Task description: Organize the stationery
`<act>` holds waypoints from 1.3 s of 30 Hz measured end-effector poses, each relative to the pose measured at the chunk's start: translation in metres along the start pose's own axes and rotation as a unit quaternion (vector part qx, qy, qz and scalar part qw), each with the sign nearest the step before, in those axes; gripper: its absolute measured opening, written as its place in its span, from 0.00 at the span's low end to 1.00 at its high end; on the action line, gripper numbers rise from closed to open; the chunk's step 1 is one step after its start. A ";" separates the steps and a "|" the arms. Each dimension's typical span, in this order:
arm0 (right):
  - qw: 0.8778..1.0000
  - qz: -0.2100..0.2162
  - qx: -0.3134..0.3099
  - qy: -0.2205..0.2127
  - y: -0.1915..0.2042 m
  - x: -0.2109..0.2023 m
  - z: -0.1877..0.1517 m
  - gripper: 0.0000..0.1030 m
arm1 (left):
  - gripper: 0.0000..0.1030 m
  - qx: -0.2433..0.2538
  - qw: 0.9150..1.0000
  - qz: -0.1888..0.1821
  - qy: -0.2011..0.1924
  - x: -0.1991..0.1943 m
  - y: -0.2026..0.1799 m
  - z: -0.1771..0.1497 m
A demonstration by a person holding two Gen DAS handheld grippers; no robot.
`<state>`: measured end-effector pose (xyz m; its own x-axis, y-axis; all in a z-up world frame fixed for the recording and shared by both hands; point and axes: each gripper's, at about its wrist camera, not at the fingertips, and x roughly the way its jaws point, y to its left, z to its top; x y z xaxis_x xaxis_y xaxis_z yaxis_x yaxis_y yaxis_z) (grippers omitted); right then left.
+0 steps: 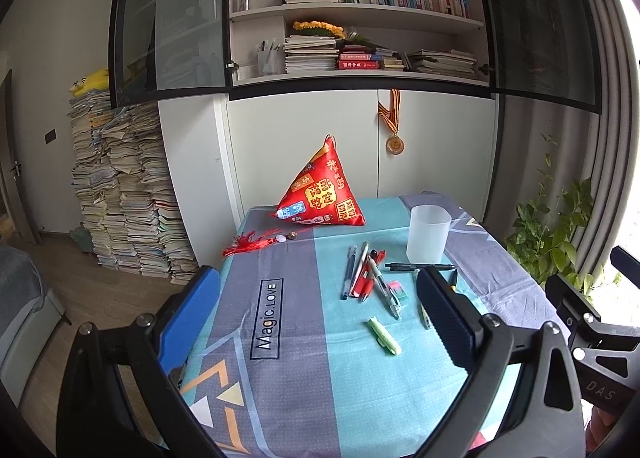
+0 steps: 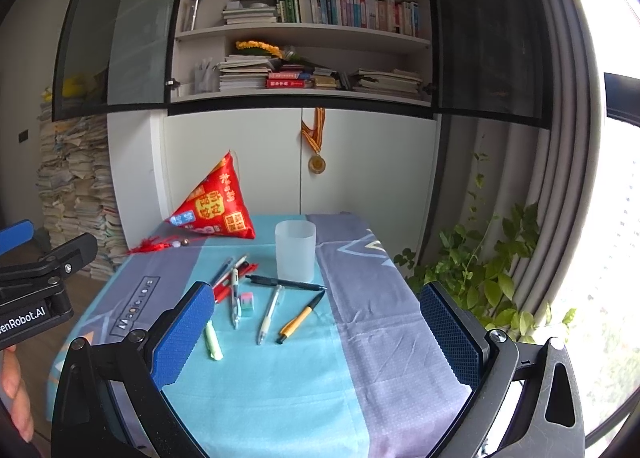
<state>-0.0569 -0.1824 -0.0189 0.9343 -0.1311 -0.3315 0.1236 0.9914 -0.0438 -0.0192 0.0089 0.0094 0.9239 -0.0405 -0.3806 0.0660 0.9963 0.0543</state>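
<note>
pens (image 2: 256,290) are seen scattered at frame centre before an empty cup (image 2: 295,250); the left gripper (image 1: 320,310) and right gripper (image 2: 316,334) are held wide, empty. the light cup could be tipped by a careless drop.

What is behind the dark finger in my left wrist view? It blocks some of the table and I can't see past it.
Observer: A yellow pen with a black tip lies there on the tablecloth.
Operator: Is it all alone?
Observer: No, a white pen lies beside it, not touching.
Operator: Is the other hand-held gripper holding something?
Observer: No, the right hand-held gripper is open and empty.
</note>
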 end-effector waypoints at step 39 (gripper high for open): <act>1.000 0.014 0.012 0.025 0.033 0.036 0.012 1.00 | 0.98 -0.023 1.000 0.013 0.009 0.011 0.039 0.000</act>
<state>-0.0156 -0.1542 -0.0208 0.9198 -0.1030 -0.3786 0.1067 0.9942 -0.0111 -0.0066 0.0478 0.0078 0.9181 -0.0135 -0.3961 0.0245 0.9994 0.0229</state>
